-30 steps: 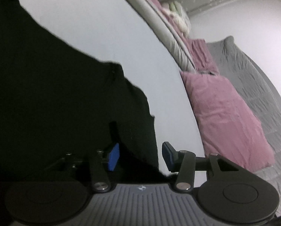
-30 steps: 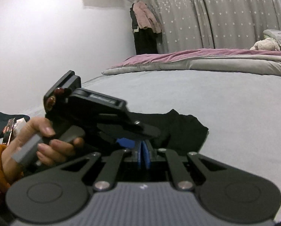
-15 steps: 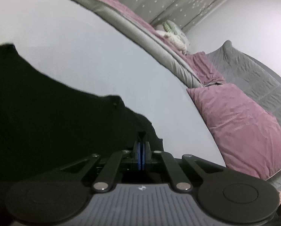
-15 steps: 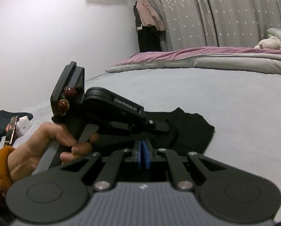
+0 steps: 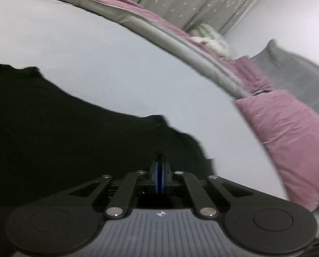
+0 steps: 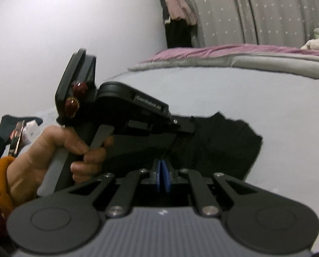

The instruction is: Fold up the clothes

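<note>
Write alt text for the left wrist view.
The left claw, jaws shut, pinches the near edge of a black fabric garment spread on a pale grey bed sheet. A pink velvety pillow lies to the right.

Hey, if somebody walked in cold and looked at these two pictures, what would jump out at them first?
Probably the black garment spread on the pale grey bed sheet, with both grippers shut at its near edge. Next, the person's hand squeezing the left gripper in the right wrist view. Then the pink pillow at the right in the left wrist view.
</note>
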A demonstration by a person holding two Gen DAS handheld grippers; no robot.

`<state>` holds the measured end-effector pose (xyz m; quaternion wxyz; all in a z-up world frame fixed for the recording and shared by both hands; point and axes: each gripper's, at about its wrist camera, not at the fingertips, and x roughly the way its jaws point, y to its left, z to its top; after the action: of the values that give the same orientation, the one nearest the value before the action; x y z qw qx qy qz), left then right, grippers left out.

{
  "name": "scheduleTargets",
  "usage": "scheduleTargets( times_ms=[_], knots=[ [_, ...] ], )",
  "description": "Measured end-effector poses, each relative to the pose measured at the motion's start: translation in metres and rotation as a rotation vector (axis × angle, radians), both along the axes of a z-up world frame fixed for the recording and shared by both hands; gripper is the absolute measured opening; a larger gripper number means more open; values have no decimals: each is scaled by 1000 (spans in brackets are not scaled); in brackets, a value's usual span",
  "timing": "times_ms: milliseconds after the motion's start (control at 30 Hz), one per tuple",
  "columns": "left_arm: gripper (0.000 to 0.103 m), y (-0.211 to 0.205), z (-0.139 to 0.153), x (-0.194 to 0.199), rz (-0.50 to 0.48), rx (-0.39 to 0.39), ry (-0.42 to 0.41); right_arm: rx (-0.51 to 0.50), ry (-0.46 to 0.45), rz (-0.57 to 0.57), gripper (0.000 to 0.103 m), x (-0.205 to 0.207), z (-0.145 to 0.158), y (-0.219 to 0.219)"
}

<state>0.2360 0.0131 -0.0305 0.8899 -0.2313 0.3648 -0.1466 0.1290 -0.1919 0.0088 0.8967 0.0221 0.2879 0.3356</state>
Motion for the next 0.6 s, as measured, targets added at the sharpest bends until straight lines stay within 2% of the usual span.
scheduleTargets(
  times_ms=[100, 167, 233, 300, 333, 400, 500, 600],
  knots=[
    [7, 1, 0, -1, 22, 58, 6, -25, 44, 38, 8, 1, -6, 4],
    [17, 3, 3, -3, 40, 69, -4, -42, 71, 66, 11, 1, -10, 7],
    [21, 6, 7, -6, 56, 71, -21, -62, 74, 95, 13, -3, -12, 10],
    [22, 9, 12, -8, 58, 65, -38, -57, 64, 109, 24, -7, -10, 9],
    [23, 9, 14, -10, 50, 58, -45, -46, 56, 112, 25, -9, -8, 7],
    [23, 7, 18, -13, 15, 42, -54, -14, 28, 72, 26, -12, -2, -4],
    [23, 1, 19, -19, -61, 33, -44, 43, 18, -48, 26, -9, 3, -29],
    [23, -8, 20, -29, -142, 52, -44, 29, 16, -117, 27, -11, 3, -43]
  ],
)
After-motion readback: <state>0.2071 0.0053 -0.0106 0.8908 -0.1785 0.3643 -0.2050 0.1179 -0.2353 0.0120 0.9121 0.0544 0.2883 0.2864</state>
